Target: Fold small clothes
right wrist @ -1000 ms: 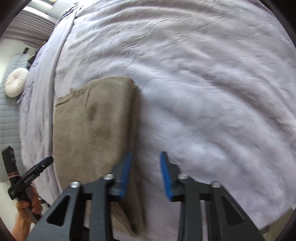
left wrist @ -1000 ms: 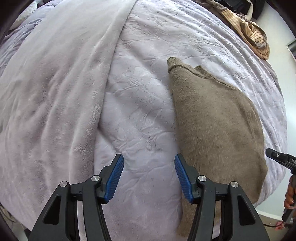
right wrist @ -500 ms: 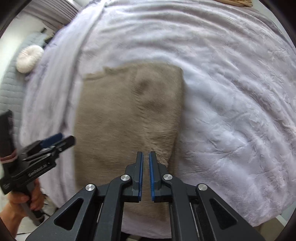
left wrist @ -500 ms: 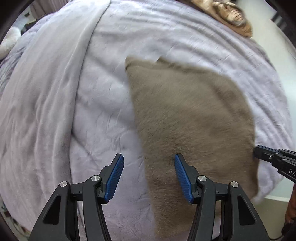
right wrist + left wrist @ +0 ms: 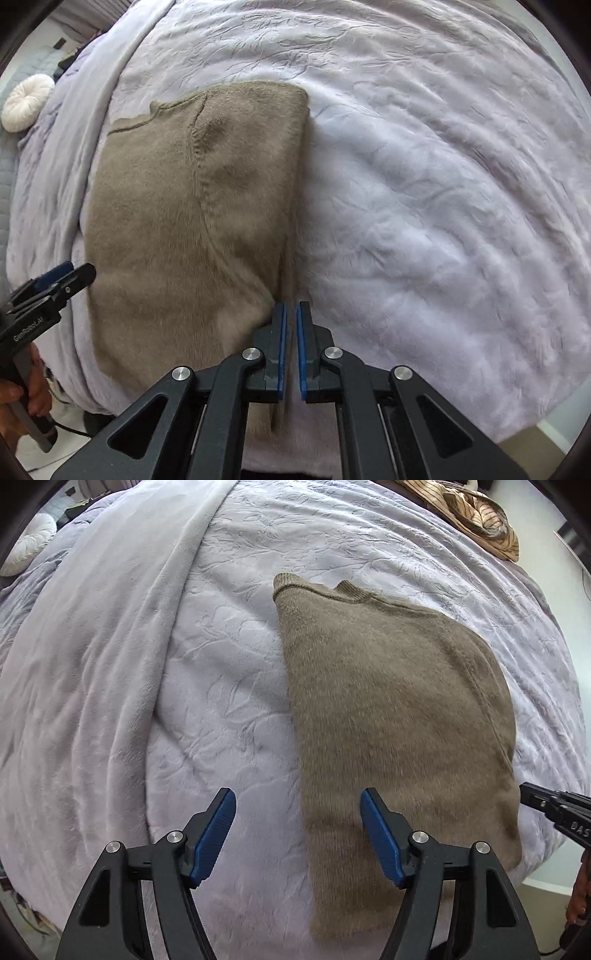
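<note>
A folded olive-brown knit sweater (image 5: 391, 716) lies flat on the lilac bedspread (image 5: 229, 657), collar at the far end. My left gripper (image 5: 297, 834) is open and empty, hovering over the sweater's near left edge. In the right wrist view the sweater (image 5: 184, 229) lies left of centre. My right gripper (image 5: 291, 332) has its jaws nearly together with a thin gap, over the sweater's near right edge; nothing shows between the pads. Each gripper appears at the other view's edge: the right one (image 5: 554, 808), the left one (image 5: 48, 291).
A folded-back blanket band (image 5: 92, 664) runs along the left of the bed. A round white cushion (image 5: 26, 101) lies by the headboard. A striped tan garment (image 5: 476, 513) sits at the far right corner. The bed's near edge drops to the floor (image 5: 554, 432).
The right gripper closed from open to nearly shut and shifted left toward the sweater's right edge. The left gripper swung over the sweater and back, staying open.
</note>
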{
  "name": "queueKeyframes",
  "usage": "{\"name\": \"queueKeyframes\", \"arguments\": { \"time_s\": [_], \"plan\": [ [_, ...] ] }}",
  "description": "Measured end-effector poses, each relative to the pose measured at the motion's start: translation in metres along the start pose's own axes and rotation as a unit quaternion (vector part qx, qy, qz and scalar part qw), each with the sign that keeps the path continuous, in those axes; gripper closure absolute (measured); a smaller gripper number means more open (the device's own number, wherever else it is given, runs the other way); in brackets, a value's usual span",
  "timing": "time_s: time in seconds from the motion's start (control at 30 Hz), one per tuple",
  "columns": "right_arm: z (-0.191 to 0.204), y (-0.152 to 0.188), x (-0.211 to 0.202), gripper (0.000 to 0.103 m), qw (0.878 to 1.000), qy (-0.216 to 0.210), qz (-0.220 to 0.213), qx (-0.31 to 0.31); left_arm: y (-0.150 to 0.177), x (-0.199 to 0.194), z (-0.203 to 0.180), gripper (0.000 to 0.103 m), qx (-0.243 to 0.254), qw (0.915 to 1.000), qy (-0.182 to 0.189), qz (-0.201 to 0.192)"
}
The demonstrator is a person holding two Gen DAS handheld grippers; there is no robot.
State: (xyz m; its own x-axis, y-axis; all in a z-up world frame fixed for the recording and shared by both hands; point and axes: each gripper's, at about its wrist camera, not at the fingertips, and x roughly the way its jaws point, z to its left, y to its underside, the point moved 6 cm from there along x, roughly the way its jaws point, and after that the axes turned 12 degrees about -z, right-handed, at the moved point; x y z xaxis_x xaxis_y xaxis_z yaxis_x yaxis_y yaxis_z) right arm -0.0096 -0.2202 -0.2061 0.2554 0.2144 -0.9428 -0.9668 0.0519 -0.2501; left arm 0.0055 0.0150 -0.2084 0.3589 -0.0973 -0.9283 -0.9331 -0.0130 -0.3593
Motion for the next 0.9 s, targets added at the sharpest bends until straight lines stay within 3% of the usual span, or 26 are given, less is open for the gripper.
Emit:
{"name": "queueKeyframes", "arguments": {
  "time_s": [0.17,0.23,0.43,0.9],
  "plan": [
    [0.016,0.018,-0.032,0.098,0.999,-0.043,-0.024,-0.014,0.032,-0.003,-0.002,0.032,0.029,0.9991,-0.002,0.029],
    [0.026,0.032,-0.029,0.098,0.998,-0.049,-0.012,-0.033,0.049,0.004,0.000,0.032,0.027,0.9984,0.000,0.050],
    [0.023,0.063,0.014,0.099,0.998,-0.020,0.043,-0.040,0.066,0.010,0.002,0.023,0.027,0.9980,-0.001,0.058],
    [0.012,0.058,0.005,0.097,0.998,-0.013,0.055,-0.003,0.078,-0.013,0.011,0.023,0.017,0.9978,0.003,0.064]
  ]
}}
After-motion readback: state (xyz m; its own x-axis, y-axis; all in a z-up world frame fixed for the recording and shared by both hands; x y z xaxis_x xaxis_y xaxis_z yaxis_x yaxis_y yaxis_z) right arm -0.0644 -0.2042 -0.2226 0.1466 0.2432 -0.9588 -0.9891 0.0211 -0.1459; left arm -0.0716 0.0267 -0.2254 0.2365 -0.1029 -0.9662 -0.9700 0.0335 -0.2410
